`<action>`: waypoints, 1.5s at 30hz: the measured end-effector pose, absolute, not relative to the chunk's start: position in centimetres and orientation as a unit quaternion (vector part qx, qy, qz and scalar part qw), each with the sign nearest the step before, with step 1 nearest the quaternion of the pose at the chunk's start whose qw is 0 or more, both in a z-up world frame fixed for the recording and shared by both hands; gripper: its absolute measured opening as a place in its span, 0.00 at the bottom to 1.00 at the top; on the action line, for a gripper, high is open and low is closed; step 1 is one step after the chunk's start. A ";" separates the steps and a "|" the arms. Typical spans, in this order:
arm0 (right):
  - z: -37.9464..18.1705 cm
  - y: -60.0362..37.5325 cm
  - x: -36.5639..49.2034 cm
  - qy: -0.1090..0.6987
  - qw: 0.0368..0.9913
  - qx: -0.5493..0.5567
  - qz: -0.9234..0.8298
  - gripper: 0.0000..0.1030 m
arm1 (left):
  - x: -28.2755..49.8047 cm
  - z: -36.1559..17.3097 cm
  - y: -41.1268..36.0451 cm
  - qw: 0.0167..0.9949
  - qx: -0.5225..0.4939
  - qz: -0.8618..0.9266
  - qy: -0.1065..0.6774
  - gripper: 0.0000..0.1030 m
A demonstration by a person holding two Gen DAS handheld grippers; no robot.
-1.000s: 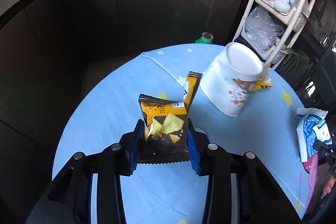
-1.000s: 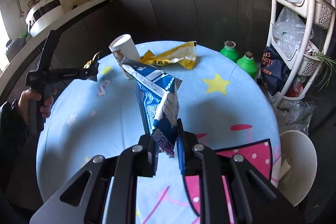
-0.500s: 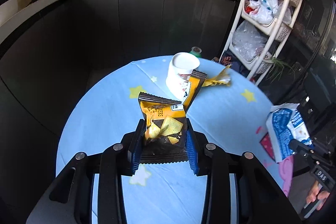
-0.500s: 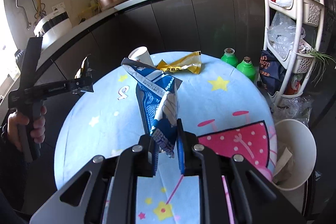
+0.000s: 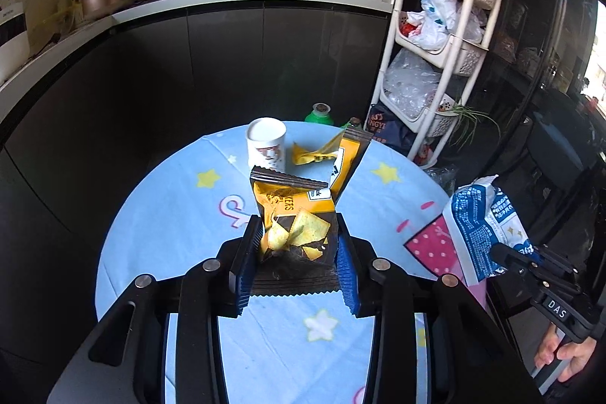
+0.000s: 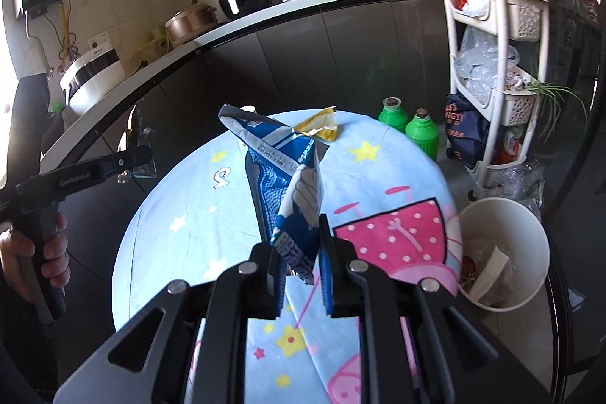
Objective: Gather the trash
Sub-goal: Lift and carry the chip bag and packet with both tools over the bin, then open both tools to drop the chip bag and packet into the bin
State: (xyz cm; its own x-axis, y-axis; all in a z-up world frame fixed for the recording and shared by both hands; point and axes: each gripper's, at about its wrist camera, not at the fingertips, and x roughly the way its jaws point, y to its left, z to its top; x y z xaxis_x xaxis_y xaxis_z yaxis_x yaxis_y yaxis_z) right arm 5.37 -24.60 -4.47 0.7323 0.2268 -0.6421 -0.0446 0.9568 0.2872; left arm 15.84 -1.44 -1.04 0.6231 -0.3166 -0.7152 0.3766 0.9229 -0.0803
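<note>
My left gripper [image 5: 297, 245] is shut on a black and yellow chip bag [image 5: 293, 214] and holds it above the round blue table [image 5: 170, 214]. My right gripper [image 6: 303, 252] is shut on a blue and white snack bag [image 6: 284, 177], also held above the table; this bag shows at the right of the left wrist view [image 5: 483, 222]. A white paper cup [image 5: 266, 144] and a yellow wrapper [image 5: 314, 154] stay on the far side of the table. A white bin [image 6: 502, 252] with trash inside stands on the floor right of the table.
Two green bottles [image 6: 409, 125] stand on the floor behind the table. A white shelf rack [image 6: 496, 44] with bags is at the right. A dark counter [image 5: 189, 63] curves behind the table.
Both grippers have risen and pulled back from the table with their bags. The cup and yellow wrapper now look farther away, and the white bin has come into fuller view on the right.
</note>
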 end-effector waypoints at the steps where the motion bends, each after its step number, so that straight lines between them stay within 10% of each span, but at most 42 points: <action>1: -4.4 -24.9 5.1 0.357 0.923 0.129 0.071 0.15 | 15.5 -1.0 -1.6 0.900 0.040 -0.195 0.388 0.34; 45: -18.5 -48.8 2.8 0.394 0.877 0.260 -0.092 0.16 | 17.6 -13.3 -36.5 0.746 0.106 -0.430 0.496 0.36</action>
State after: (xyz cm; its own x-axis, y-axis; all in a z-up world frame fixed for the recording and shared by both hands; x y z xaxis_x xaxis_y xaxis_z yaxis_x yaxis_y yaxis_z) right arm 2.76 -48.77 -18.47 0.6721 0.0441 -0.7391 0.3666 0.8475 0.3839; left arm 17.56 -36.50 -13.26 0.1367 -0.5366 -0.8327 0.7481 0.6069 -0.2683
